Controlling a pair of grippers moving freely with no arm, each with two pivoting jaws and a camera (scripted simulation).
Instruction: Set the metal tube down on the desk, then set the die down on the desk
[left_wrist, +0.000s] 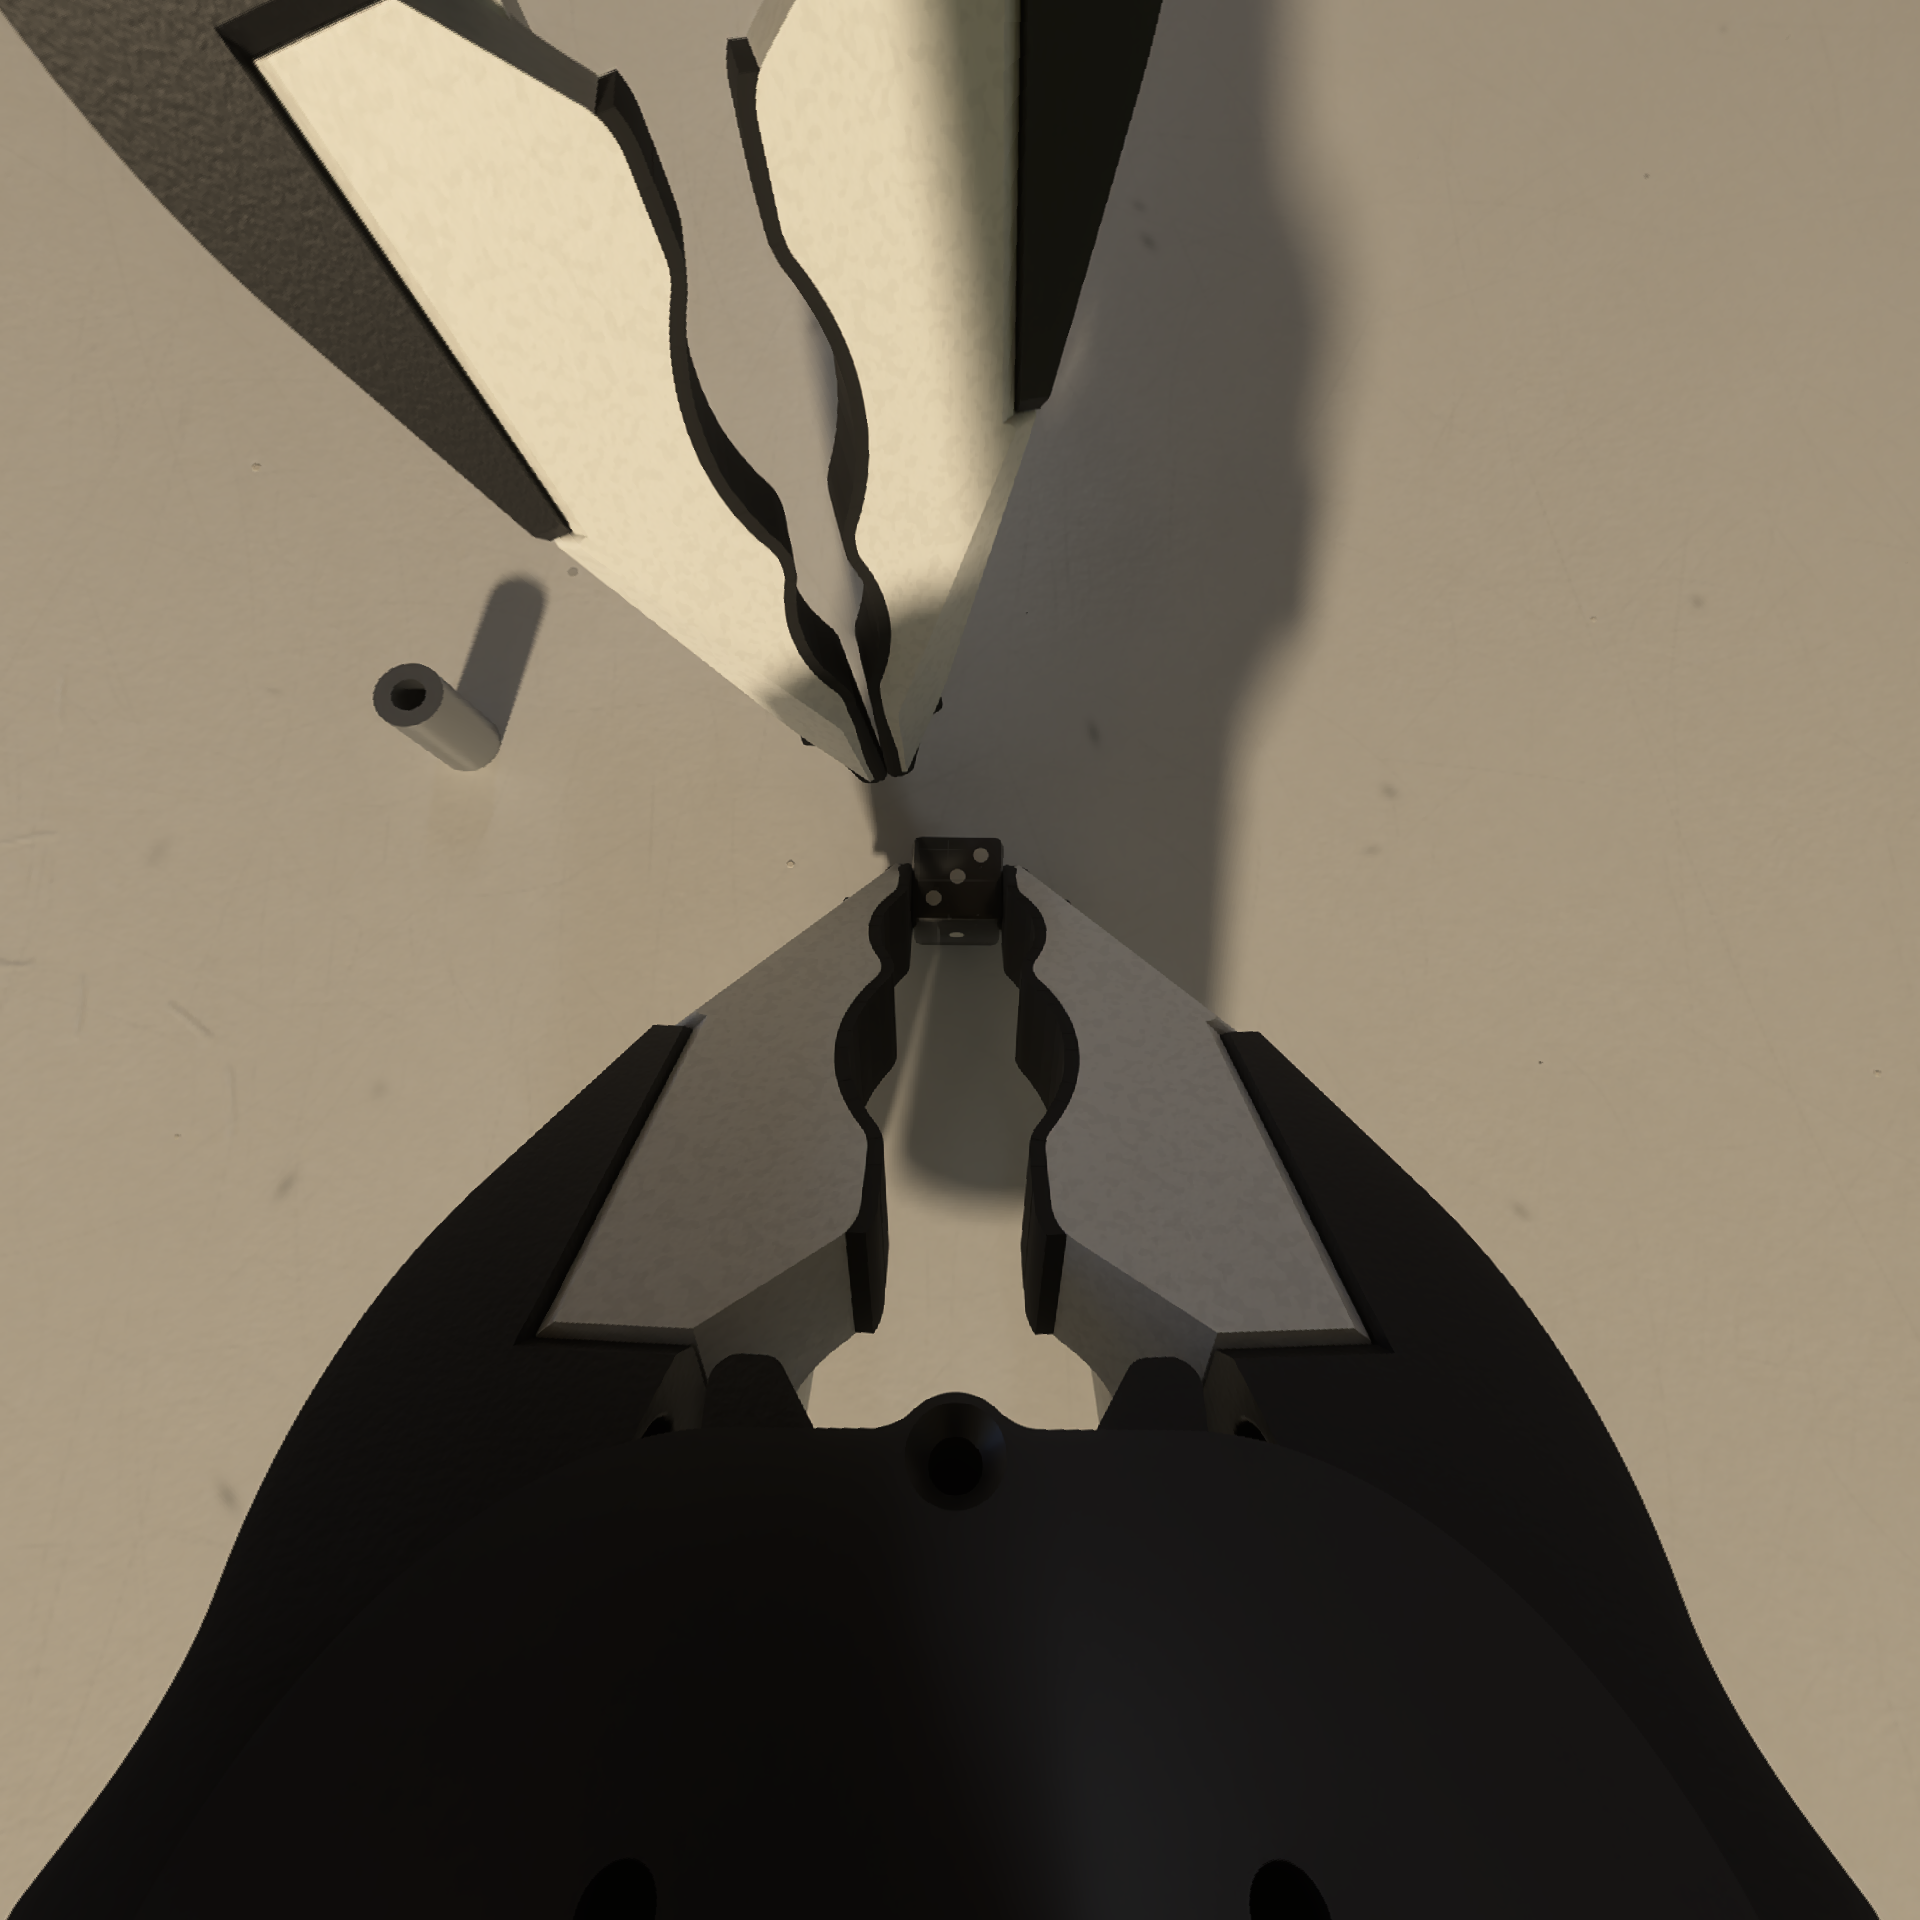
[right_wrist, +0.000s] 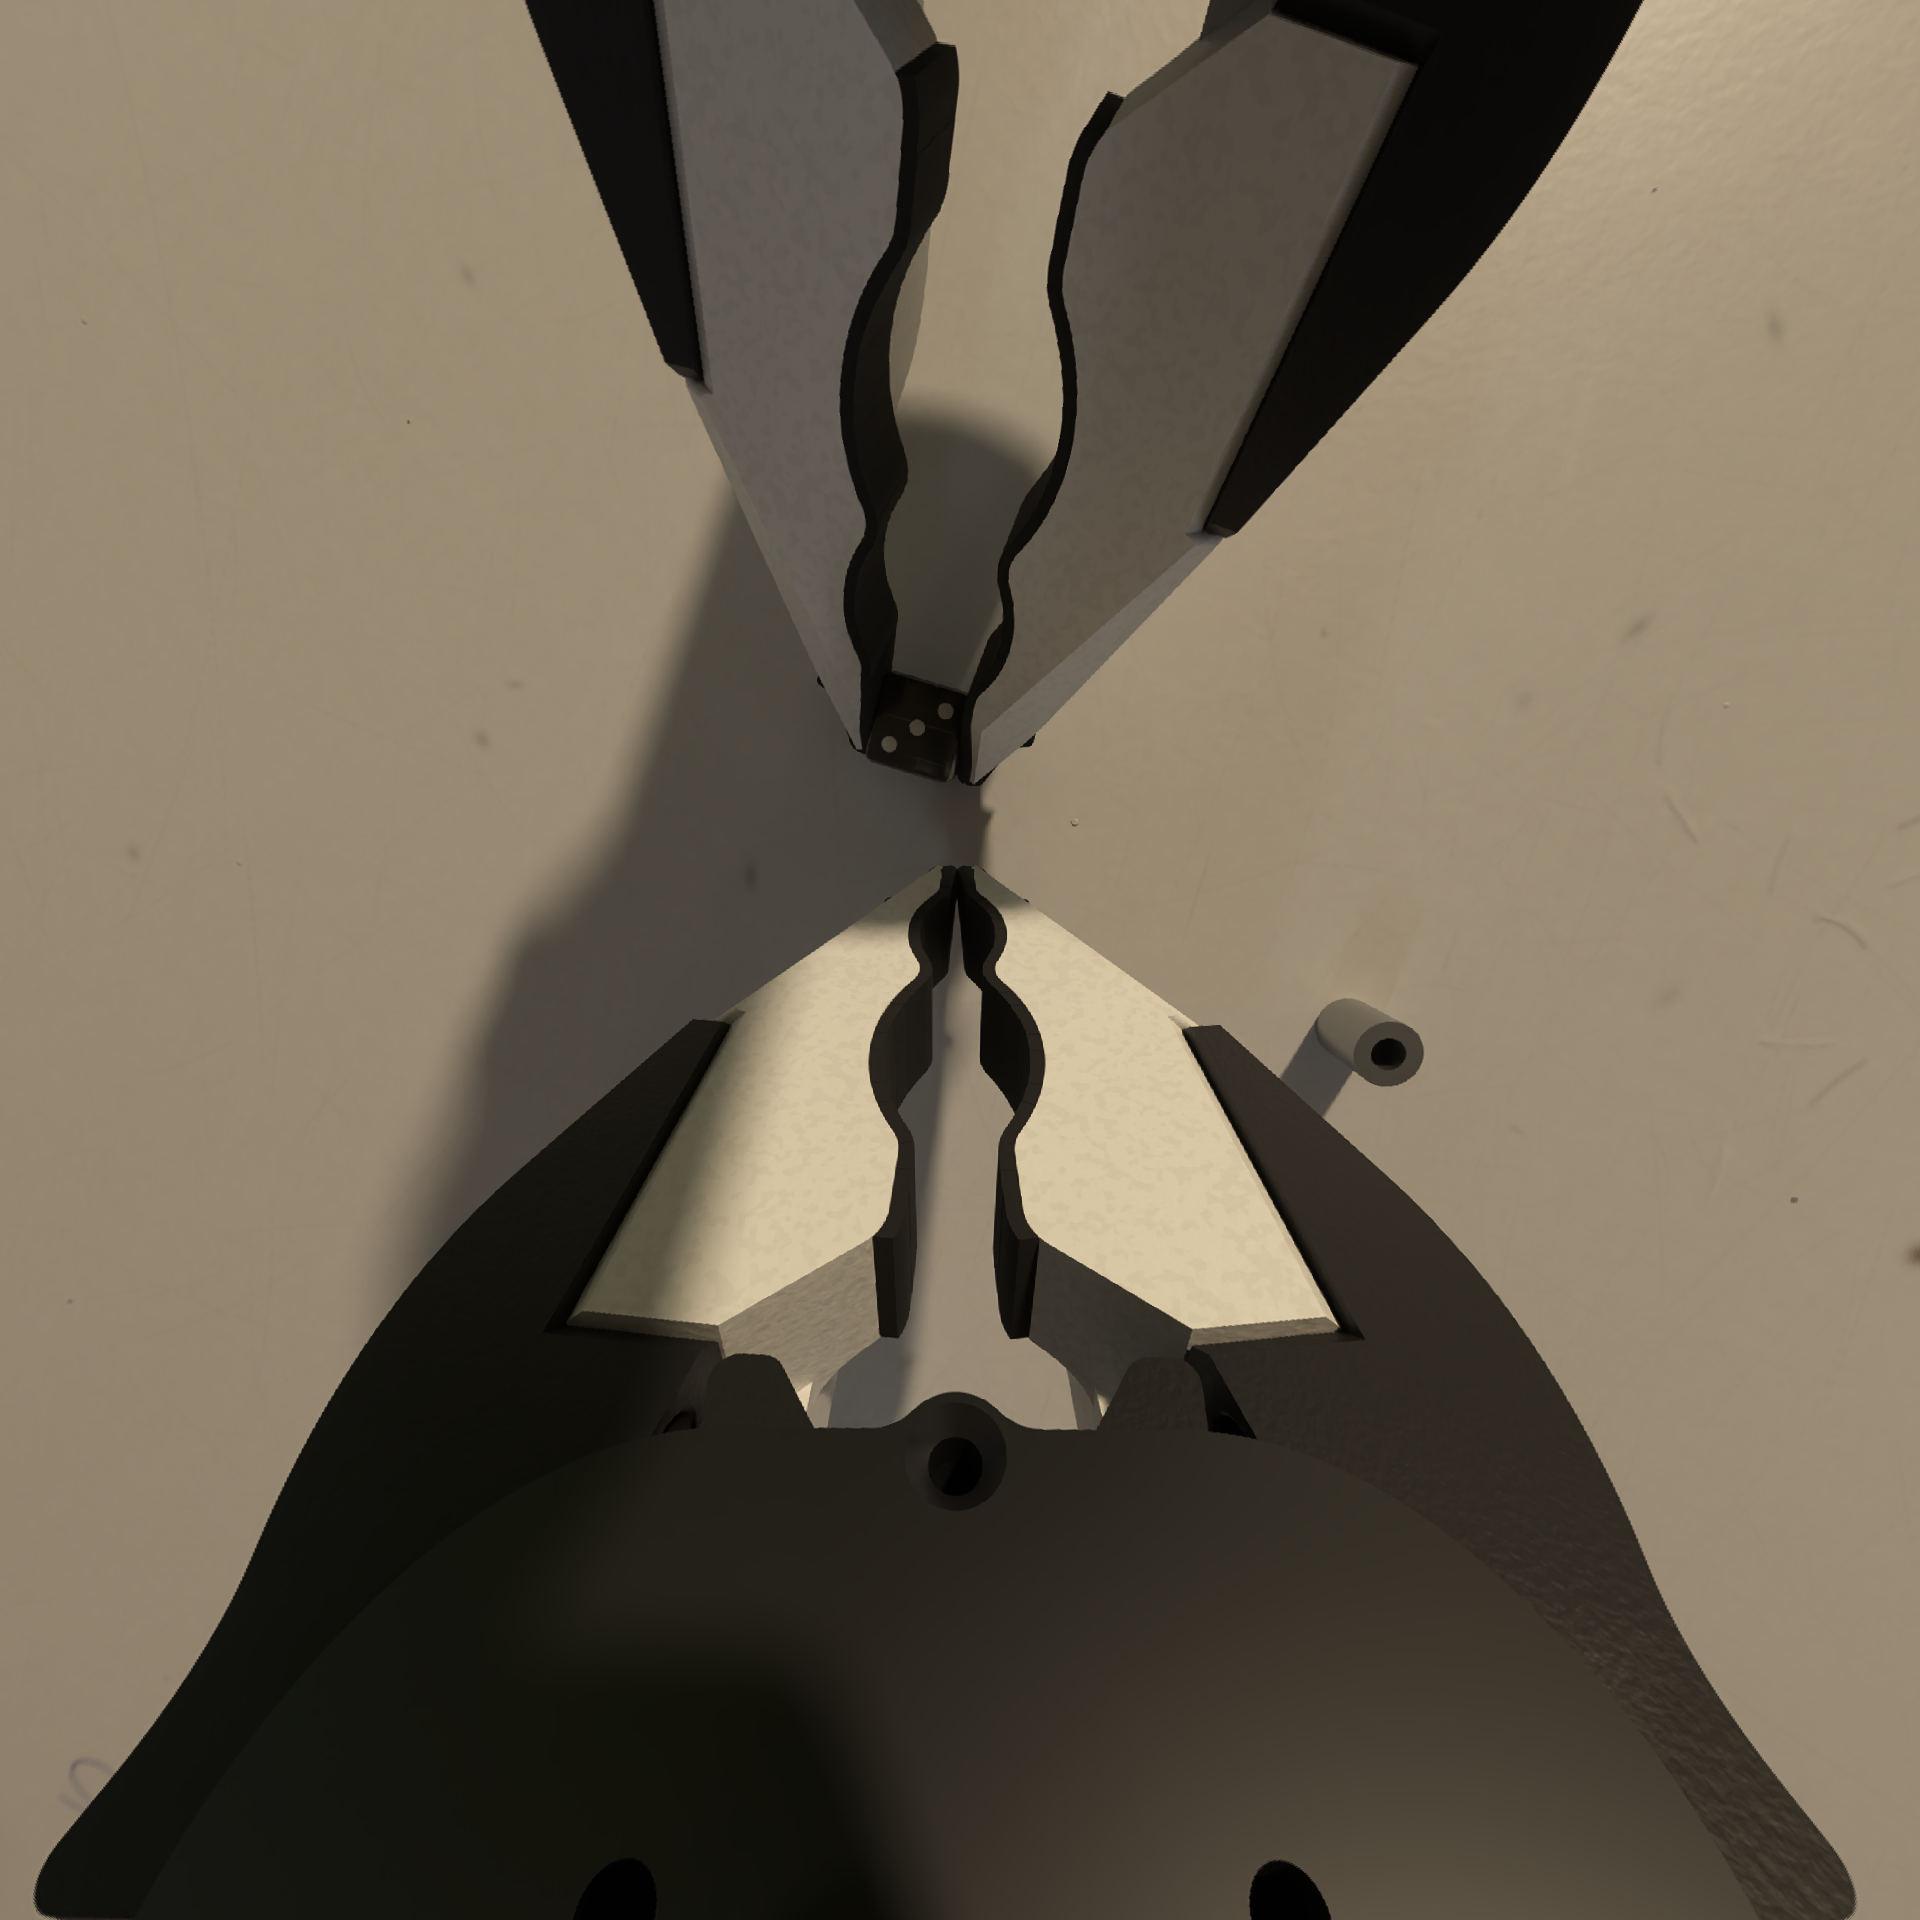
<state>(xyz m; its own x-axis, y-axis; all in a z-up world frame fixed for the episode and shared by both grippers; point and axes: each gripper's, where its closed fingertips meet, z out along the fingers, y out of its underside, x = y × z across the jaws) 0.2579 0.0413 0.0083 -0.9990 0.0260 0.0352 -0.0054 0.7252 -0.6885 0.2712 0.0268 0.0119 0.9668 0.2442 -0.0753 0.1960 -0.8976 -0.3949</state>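
While pointing down at the desk (left_wrist: 1558, 727), left gripper (left_wrist: 956, 883) clamps the die (left_wrist: 958, 868), right gripper (right_wrist: 954, 873) closed and empty, tip-to-tip opposite, metal tube (left_wrist: 442, 712) lying apart.

No text, label, brand or printed numeral can be read in either view. The only sign is the pips on the dark die (left_wrist: 957, 879), whose face turned toward the cameras carries three pale pips in a diagonal row, seen in the left wrist view and again in the right wrist view (right_wrist: 916, 727). A second, lower face of the die in the left wrist view is too dark to count any marks on it.
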